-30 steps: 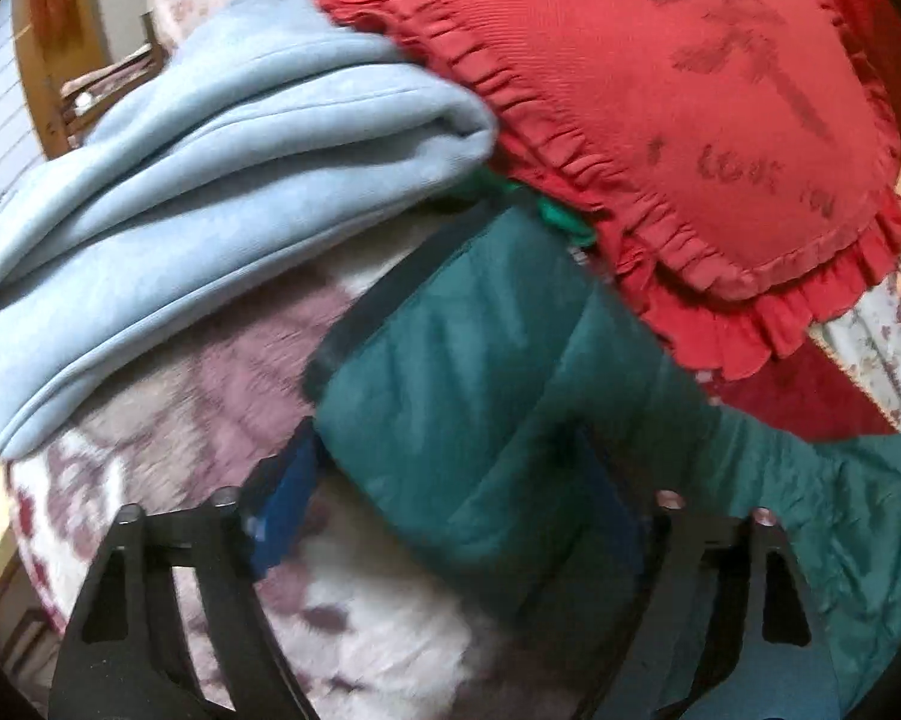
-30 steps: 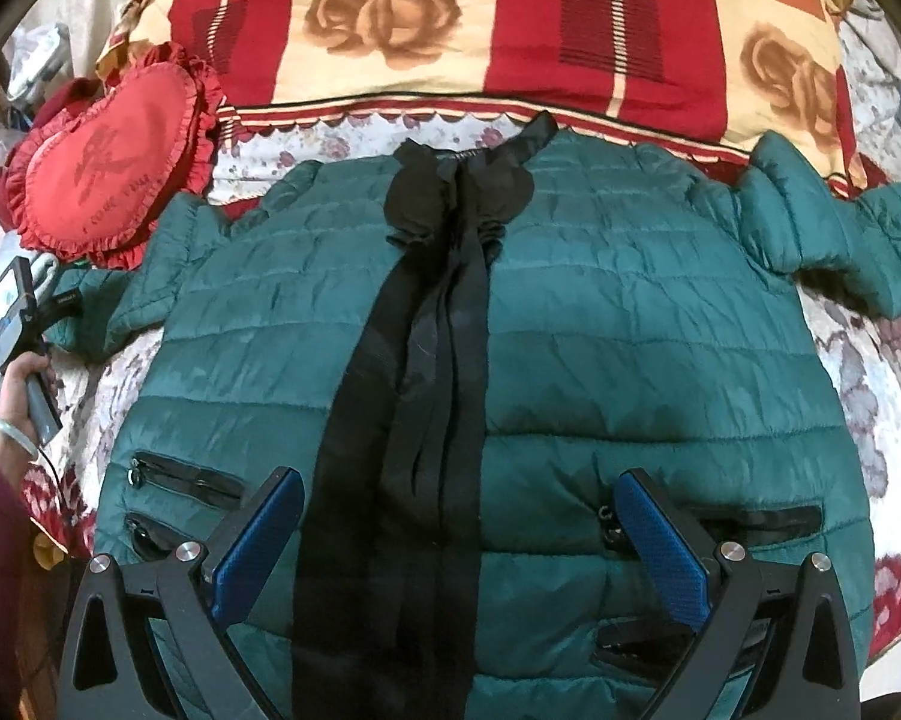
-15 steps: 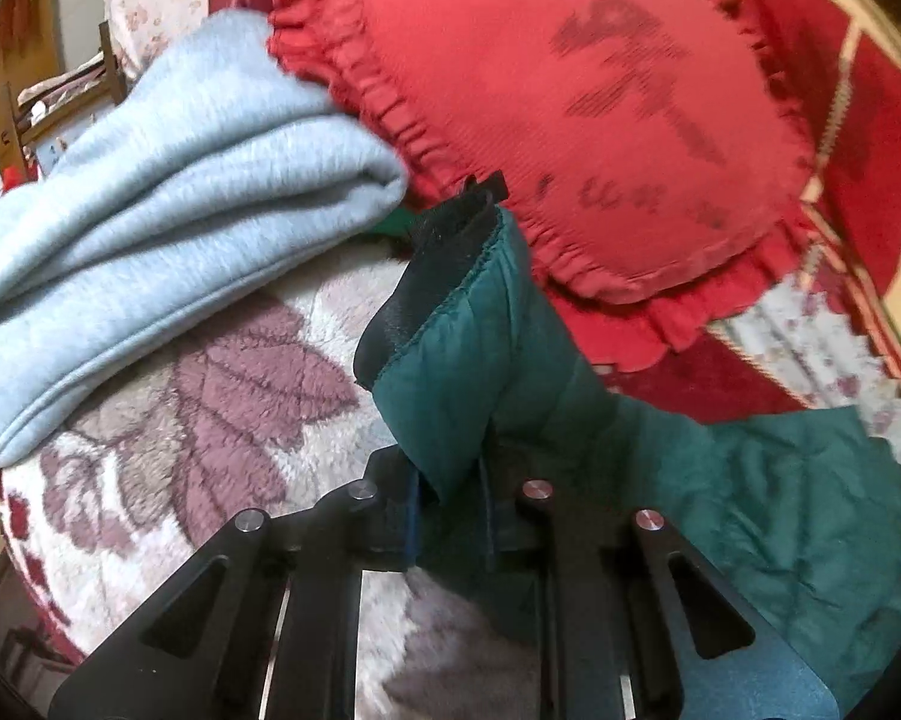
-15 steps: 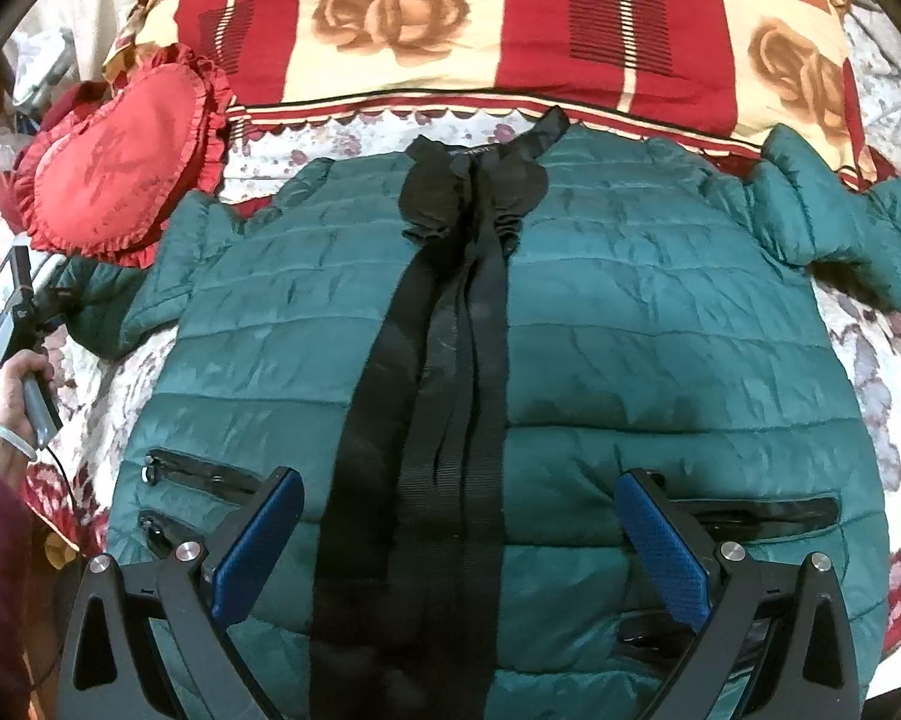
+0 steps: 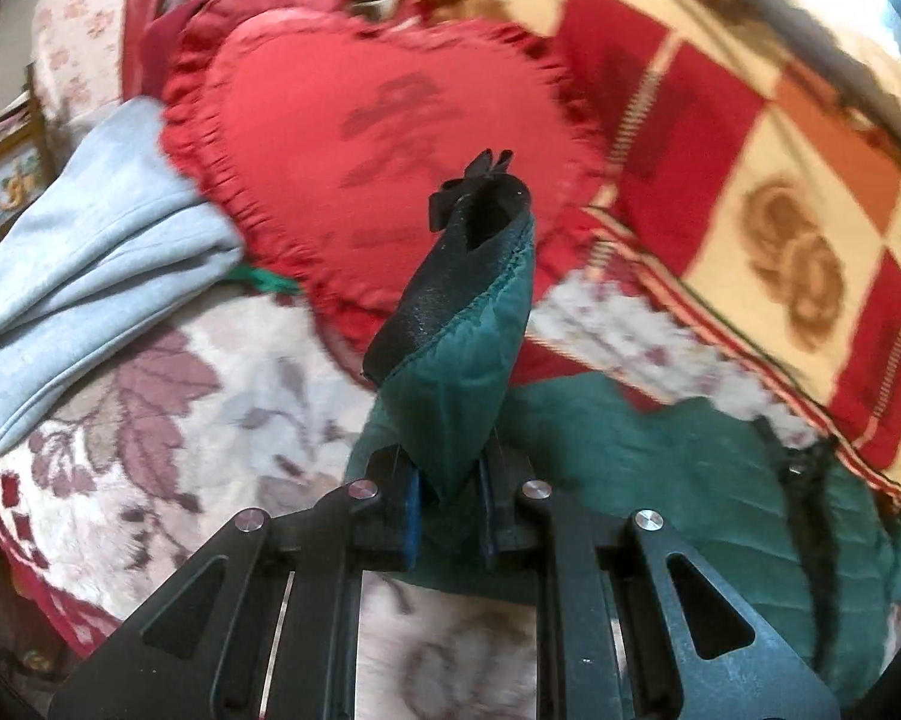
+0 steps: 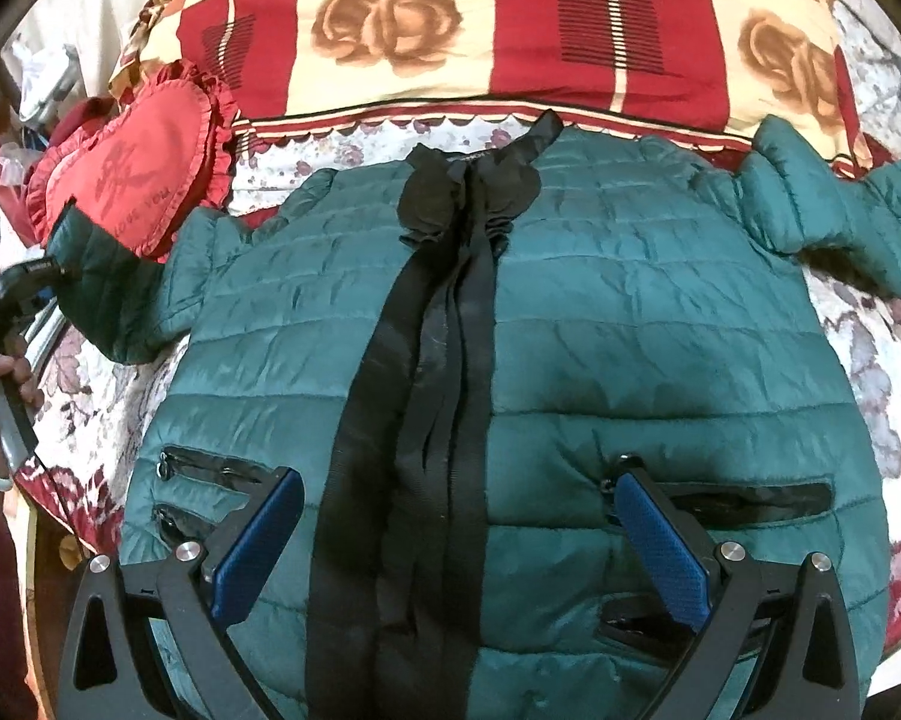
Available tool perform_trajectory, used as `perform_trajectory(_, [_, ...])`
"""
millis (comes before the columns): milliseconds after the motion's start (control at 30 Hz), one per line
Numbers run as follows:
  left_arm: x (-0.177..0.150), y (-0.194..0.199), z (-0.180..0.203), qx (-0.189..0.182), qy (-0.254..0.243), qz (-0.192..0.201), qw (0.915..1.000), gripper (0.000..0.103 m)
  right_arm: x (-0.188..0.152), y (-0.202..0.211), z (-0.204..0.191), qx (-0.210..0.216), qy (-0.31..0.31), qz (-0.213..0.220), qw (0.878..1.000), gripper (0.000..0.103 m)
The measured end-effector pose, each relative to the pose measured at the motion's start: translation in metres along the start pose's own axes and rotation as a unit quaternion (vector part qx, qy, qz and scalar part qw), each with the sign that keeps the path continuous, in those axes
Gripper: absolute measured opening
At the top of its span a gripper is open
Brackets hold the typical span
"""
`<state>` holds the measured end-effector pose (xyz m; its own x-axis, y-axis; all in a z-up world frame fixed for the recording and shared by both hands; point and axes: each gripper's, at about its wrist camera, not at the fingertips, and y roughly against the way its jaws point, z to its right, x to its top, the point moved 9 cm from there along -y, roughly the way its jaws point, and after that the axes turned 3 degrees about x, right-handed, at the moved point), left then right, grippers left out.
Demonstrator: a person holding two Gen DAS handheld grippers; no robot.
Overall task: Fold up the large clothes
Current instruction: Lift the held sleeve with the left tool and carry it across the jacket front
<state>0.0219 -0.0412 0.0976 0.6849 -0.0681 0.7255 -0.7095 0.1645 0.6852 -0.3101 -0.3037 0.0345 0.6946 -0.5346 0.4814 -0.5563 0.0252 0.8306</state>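
A green quilted puffer jacket (image 6: 630, 348) with a black front placket lies flat, front up, on the bed. My left gripper (image 5: 447, 516) is shut on the jacket's left sleeve (image 5: 456, 372) near its black-lined cuff and holds it raised above the bed; the same sleeve (image 6: 99, 276) shows lifted in the right wrist view, with the left gripper (image 6: 42, 270) at its end. My right gripper (image 6: 456, 534) is open and empty, hovering over the jacket's lower front between the pockets. The other sleeve (image 6: 834, 210) lies out to the right.
A red heart-shaped cushion (image 5: 378, 138) lies beyond the raised sleeve, also in the right view (image 6: 132, 162). A folded light-blue garment (image 5: 90, 252) is at the left. A red and cream quilt (image 6: 510, 30) lies behind the jacket. The bedspread (image 5: 150, 420) is floral.
My left gripper closed on the sleeve cuff, lifted it off the bed and swung right toward the jacket body. The right gripper stayed open, nearly still over the jacket.
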Motion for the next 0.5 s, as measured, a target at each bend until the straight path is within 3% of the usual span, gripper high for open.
perform_trajectory(200, [-0.002, 0.025, 0.064, -0.046, -0.031, 0.002, 0.9985, 0.014, -0.001, 0.009, 0.009, 0.009, -0.018, 0.007, 1.0, 0.103])
perform_trajectory(500, [-0.013, 0.039, 0.137, -0.078, -0.069, -0.004, 0.9946, 0.014, -0.005, 0.016, 0.023, 0.01, -0.034, 0.009, 0.999, 0.103])
